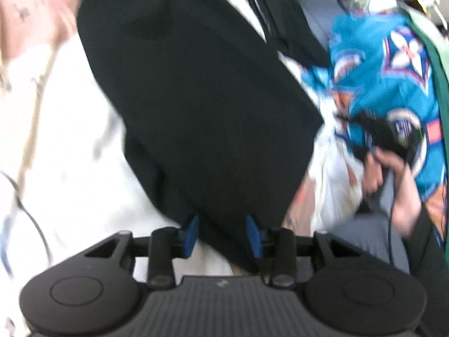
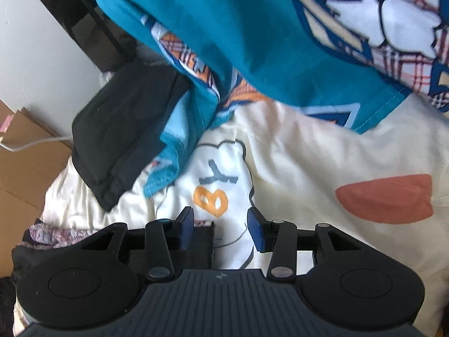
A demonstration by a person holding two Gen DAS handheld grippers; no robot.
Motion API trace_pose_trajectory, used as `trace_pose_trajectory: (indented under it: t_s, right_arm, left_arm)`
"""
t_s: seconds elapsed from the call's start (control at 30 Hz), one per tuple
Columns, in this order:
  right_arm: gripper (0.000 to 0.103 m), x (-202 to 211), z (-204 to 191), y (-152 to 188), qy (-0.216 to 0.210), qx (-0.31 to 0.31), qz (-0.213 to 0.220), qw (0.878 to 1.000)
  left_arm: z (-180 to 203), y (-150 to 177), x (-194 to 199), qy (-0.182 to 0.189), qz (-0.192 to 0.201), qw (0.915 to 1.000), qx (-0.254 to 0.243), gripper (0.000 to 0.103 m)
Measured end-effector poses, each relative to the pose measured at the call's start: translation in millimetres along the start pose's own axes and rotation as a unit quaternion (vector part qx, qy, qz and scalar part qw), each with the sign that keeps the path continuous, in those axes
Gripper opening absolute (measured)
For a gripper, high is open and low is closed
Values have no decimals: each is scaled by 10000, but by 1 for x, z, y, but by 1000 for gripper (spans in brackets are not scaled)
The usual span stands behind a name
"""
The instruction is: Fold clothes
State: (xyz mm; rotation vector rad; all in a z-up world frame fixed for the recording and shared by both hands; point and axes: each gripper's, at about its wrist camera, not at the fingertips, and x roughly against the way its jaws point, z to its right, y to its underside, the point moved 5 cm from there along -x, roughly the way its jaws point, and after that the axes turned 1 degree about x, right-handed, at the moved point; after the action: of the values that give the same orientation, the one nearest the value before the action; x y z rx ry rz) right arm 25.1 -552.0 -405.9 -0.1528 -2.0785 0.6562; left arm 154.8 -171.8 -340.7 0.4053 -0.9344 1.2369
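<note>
Left gripper [image 1: 222, 234] seen part open; black garment [image 1: 196, 106] lies between its pads, unclamped, on cream sheet [image 2: 308, 163]. Right gripper [image 2: 220, 231] part open, empty, below teal garment [image 2: 238, 28].

Dark garment [image 1: 196, 106] spread across the bedsheet [image 1: 70, 168], near corner between the left gripper [image 1: 221, 236] pads, patterned shirt [image 1: 387, 84] to its right, person's hand [image 1: 384, 168] before that shirt, cardboard [image 2: 25, 154] far left beside the bed.
</note>
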Motion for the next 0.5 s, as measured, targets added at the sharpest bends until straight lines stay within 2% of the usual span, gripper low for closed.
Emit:
trace_pose_trajectory:
  t_s: [0.13, 0.27, 0.5]
  right_arm:
    - [49, 8, -1, -3, -97, 16, 120, 9999]
    - [49, 2, -6, -1, -234, 62, -58, 9997]
    - [49, -6, -15, 4, -307, 244, -270, 9989]
  left_arm:
    - [-12, -19, 4, -188, 204, 9995, 137, 41]
    - [-19, -19, -2, -221, 111, 9994, 243, 45]
    - [-25, -21, -13, -189, 106, 9994, 257, 44]
